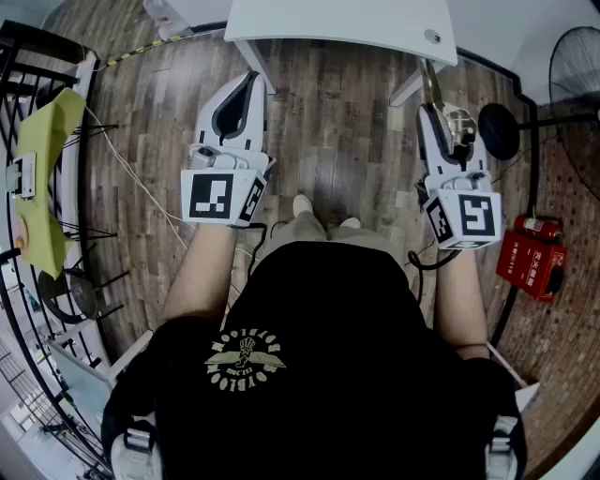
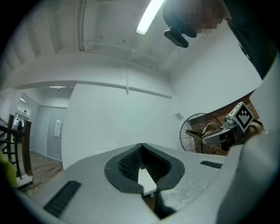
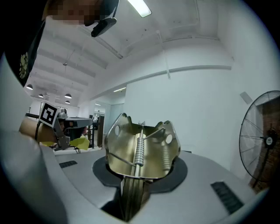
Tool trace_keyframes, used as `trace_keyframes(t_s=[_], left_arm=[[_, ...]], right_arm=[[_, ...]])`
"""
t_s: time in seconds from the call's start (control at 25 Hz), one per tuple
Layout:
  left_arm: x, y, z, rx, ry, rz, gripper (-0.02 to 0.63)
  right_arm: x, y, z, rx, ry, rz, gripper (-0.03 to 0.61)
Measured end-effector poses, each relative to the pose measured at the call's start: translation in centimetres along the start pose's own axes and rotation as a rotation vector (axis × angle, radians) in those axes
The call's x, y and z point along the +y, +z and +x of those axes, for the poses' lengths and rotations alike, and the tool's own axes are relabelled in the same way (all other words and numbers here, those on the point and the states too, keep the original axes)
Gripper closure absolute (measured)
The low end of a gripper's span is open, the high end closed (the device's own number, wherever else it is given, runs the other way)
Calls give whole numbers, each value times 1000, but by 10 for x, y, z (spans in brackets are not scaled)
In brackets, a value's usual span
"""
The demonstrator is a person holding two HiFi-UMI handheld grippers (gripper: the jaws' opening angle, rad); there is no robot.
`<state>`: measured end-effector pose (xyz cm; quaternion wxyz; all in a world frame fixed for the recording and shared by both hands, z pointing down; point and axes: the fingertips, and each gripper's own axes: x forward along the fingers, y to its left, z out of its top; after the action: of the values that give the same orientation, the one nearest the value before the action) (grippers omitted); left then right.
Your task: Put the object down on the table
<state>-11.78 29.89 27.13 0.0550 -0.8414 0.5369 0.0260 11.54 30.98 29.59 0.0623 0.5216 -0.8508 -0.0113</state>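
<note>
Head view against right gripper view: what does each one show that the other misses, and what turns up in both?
Only the head view shows the wooden floor, the edge of the white table and a red box at the right. Only the right gripper view shows the ceiling light and, close up, the coil spring inside the metal clip. Both show the metal clip pinched in the right gripper, and the fan.

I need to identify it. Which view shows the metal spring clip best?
The right gripper view: the metal spring clip fills the centre, in the right claw. The head view shows it small, from above; the left gripper view only distantly.
</note>
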Motion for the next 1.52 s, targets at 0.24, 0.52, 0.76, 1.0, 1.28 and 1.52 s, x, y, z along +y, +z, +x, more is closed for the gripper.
trace_keyframes(t_s=[0.24,0.52,0.76,1.0,1.28,1.52], left_arm=[[25,1,-3,3,-3,5,607],[38,-14,-5,20,-32,-17,607],[49,-14,1,-3,3,8,607],[58,-10,18,-9,25,27,607],[49,-19,42,9,-30,21,607],[50,-30,64,14,-41,-40,607]], right_arm=[[23,7,10,-10,-18,15,468],[32,9,14,-11,-46,29,468],[24,5,27,-11,-66,33,468],[9,5,43,-18,-59,43,469],[-7,-6,64,9,-48,46,469],[-19,-11,82,11,-26,46,469]])
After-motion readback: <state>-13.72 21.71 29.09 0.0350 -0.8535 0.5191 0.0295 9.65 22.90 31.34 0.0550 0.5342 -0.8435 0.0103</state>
